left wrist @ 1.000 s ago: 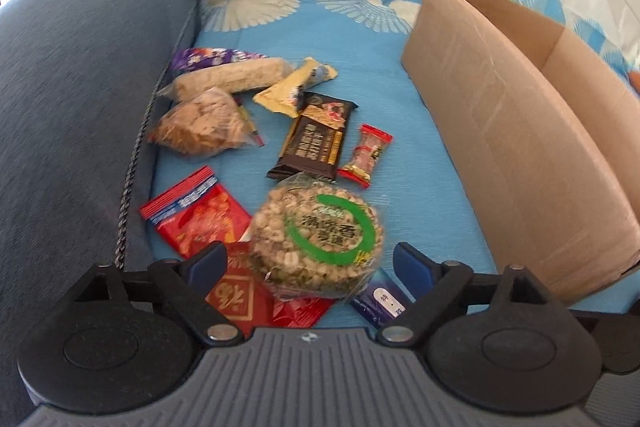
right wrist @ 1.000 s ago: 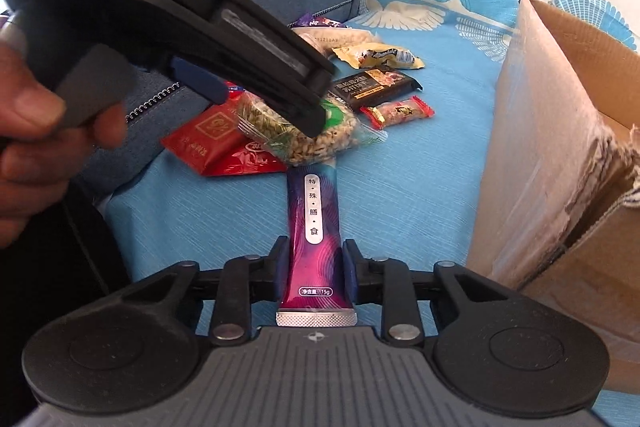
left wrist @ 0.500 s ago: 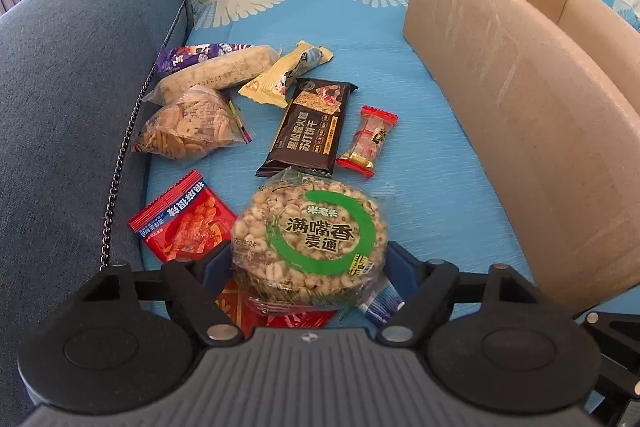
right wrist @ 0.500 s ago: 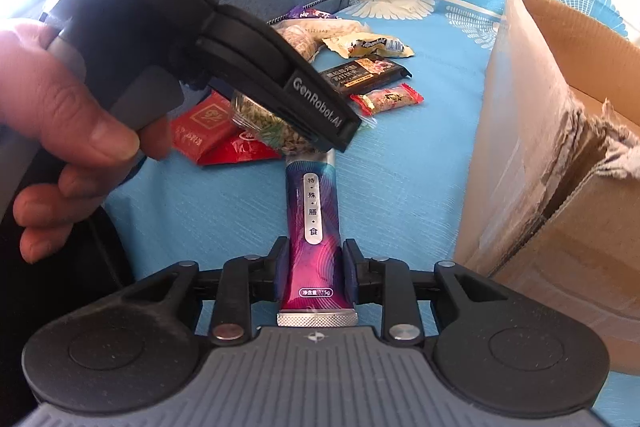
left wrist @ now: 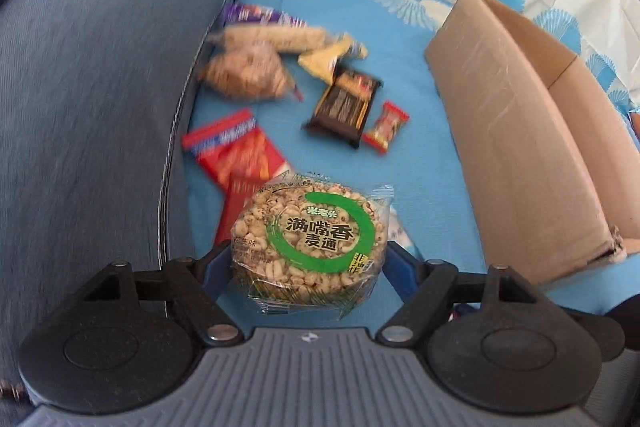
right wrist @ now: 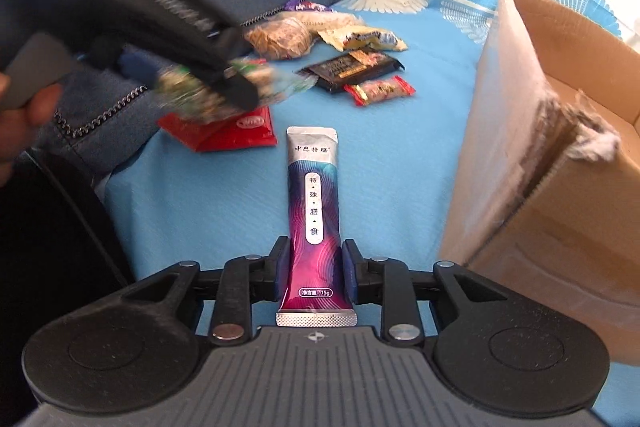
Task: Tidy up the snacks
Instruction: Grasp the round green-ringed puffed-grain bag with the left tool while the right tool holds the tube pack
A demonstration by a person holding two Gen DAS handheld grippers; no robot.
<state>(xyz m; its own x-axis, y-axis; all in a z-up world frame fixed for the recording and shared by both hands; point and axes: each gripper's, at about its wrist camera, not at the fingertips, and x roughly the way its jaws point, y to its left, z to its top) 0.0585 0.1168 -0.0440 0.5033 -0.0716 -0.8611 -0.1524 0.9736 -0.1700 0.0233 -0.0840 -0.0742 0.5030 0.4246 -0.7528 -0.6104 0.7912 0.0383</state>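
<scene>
gripping a snack in each gripper above the blue sofa cover.
the left gripper (left wrist: 308, 261) has its blue pads pressed on both sides of the round puffed-grain cake pack (left wrist: 310, 245), held clear of the cover; the right gripper (right wrist: 314, 273) is clamped on the lower end of the purple stick sachet (right wrist: 314, 211), which points away from it. beyond lie a red packet (left wrist: 236, 155), a dark bar (left wrist: 344, 105) and a small red candy (left wrist: 386, 127). an open cardboard box (left wrist: 516, 131) stands to the right.
</scene>
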